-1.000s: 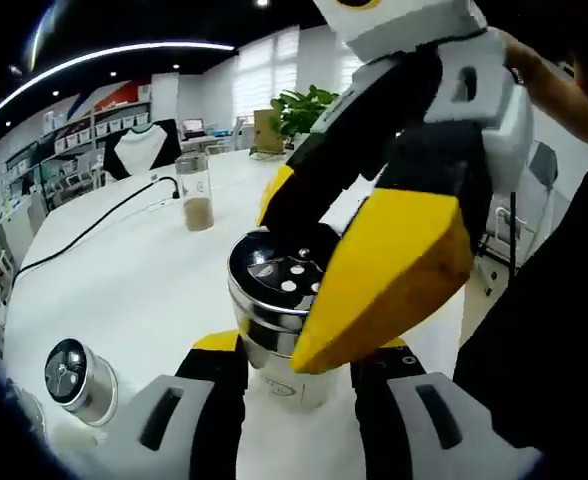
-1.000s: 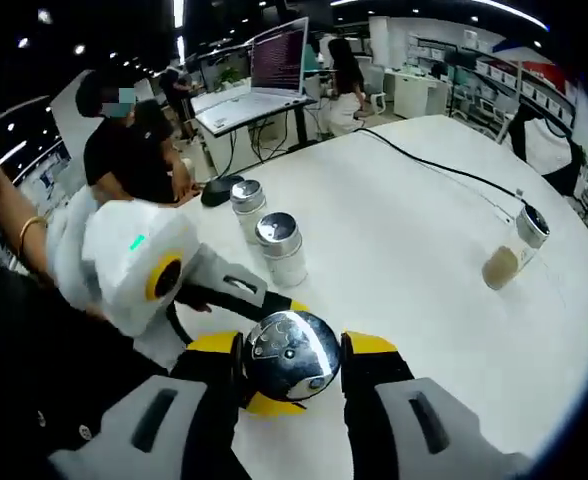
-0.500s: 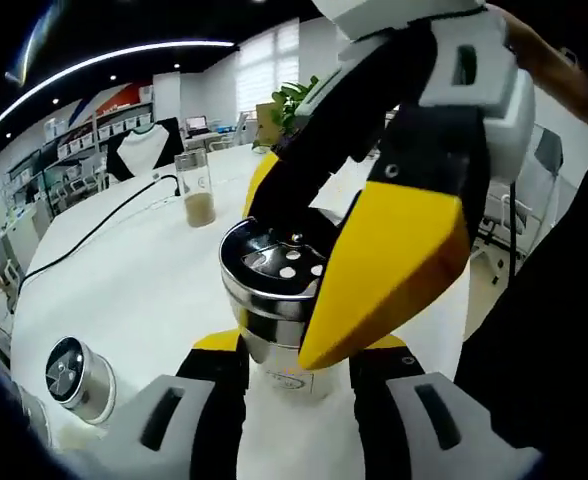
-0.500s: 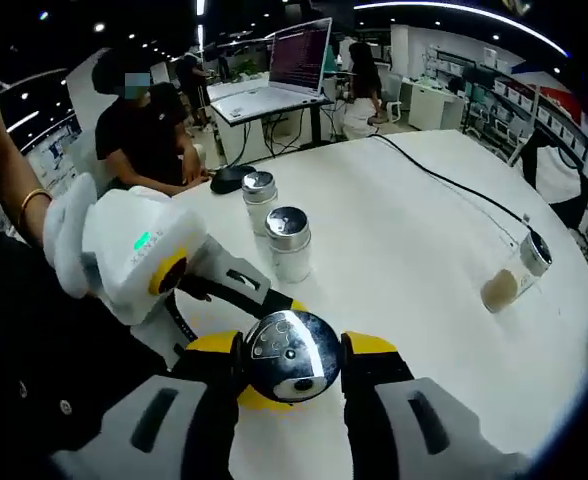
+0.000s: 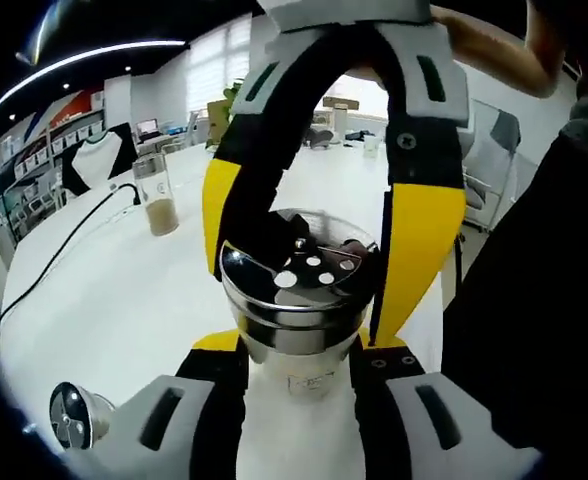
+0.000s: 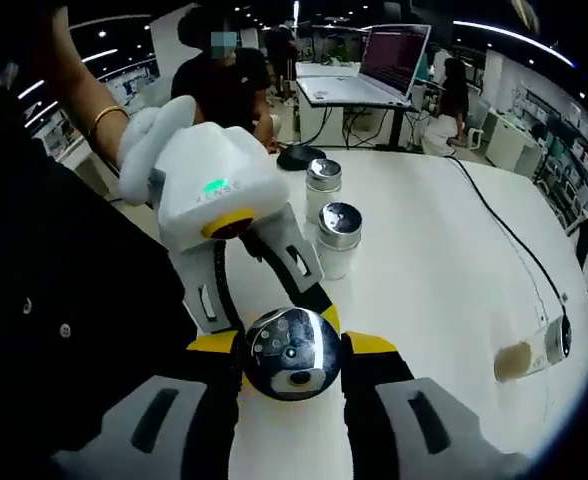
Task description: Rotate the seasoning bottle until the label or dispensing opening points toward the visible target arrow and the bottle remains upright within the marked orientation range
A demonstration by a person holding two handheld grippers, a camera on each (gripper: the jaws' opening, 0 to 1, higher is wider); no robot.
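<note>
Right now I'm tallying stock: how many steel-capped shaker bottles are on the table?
4: one shaker gripped between both grippers, two shakers standing together beyond it, one part-filled jar near the cable. More may be hidden behind the grippers.

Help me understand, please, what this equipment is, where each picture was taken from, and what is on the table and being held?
There is no robot here: a person holds a two-fingered gripper tool in each hand, and a fisheye camera rides on each tool, looking forward along its fingers.

In the left gripper view, the left gripper grips the body of a seasoning bottle with a perforated metal cap, while the right gripper comes down from above and clamps that cap. The right gripper view looks down on the same cap, with the left gripper reaching in below it.

On the white table stand two more metal-capped shakers, a glass jar of tan powder and a black cable. People sit behind, near a laptop.
</note>
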